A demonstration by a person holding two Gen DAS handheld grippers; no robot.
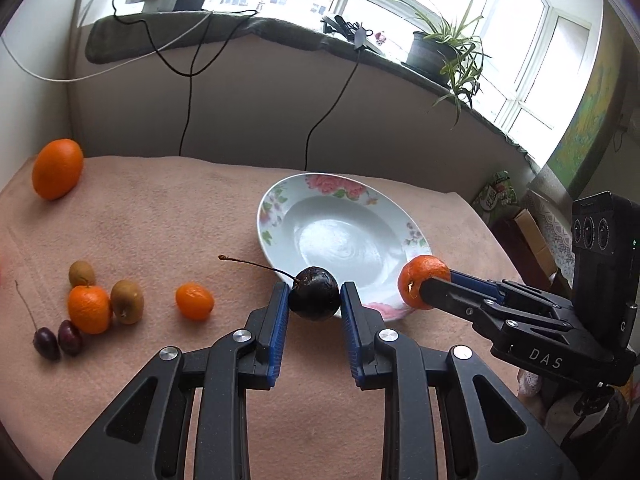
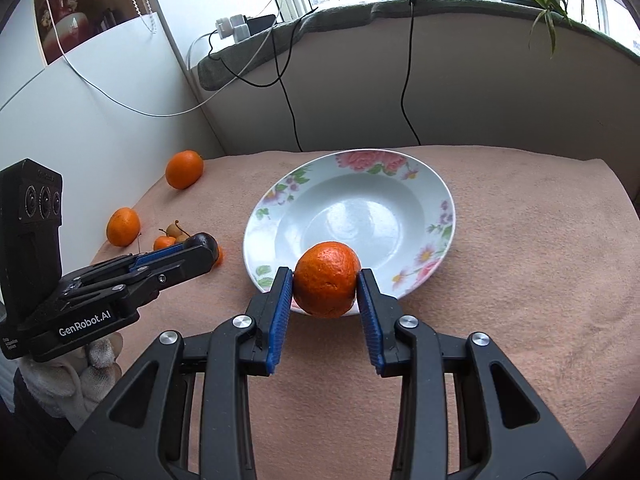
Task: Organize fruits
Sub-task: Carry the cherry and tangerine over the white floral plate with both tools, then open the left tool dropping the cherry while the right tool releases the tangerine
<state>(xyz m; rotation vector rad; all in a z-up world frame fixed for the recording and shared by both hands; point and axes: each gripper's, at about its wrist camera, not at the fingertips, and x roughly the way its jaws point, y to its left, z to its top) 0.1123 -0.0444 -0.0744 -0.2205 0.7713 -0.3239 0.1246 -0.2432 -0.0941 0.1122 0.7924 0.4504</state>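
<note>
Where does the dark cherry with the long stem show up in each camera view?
Left wrist: cherry at centre, clamped in the left gripper.
Right wrist: cherry at left, mostly hidden behind that gripper's fingers.
Shared landmark: the floral plate.

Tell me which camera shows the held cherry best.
Left wrist view: the cherry sits centred between the left gripper pads, stem in full view. In the right wrist view only a dark sliver peeks past the gripper's fingertips.
</note>
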